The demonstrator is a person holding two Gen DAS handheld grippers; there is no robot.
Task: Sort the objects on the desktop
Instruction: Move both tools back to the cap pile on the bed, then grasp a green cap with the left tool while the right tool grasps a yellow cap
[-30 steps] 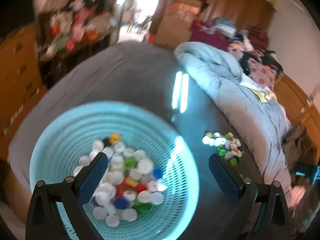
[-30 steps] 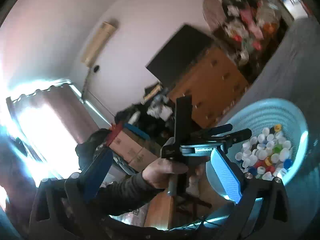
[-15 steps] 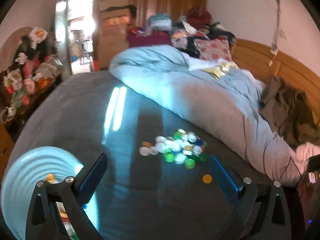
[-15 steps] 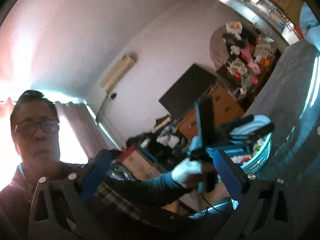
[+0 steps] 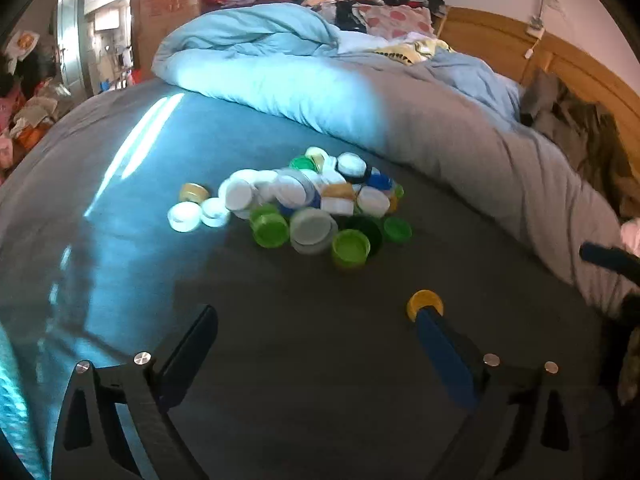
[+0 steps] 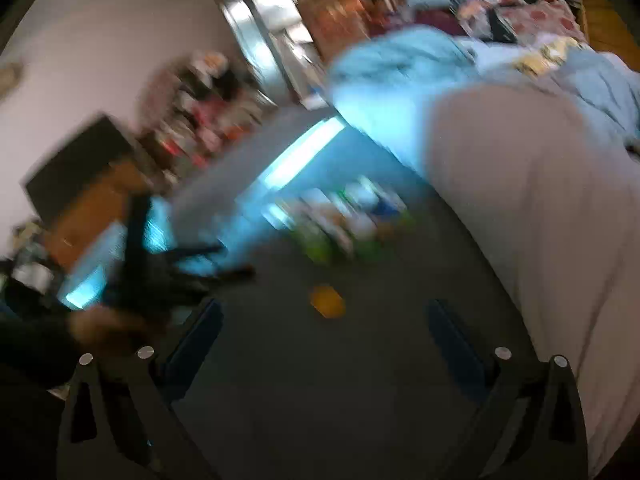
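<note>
A heap of bottle caps (image 5: pixel 308 204), white, green, blue and yellow, lies on the dark grey bed sheet (image 5: pixel 304 380). One yellow cap (image 5: pixel 425 303) lies apart, touching the tip of my left gripper's right finger. My left gripper (image 5: pixel 316 324) is open and empty, low over the sheet, short of the heap. The right wrist view is blurred: my right gripper (image 6: pixel 324 316) is open and empty, the yellow cap (image 6: pixel 327 300) lies ahead between its fingers, and the cap heap (image 6: pixel 340 220) is farther on. The left gripper (image 6: pixel 160 264) and a hand show at its left.
A rolled light-blue and grey duvet (image 5: pixel 360 92) borders the sheet behind and to the right of the caps. A sliver of the turquoise basket (image 5: pixel 12 412) shows at the far left. Clothes and a wooden headboard (image 5: pixel 560 56) lie beyond.
The left gripper swung right from over the basket of caps to the loose heap and came closer. The right gripper turned down from the room and the person toward the sheet and caps.
</note>
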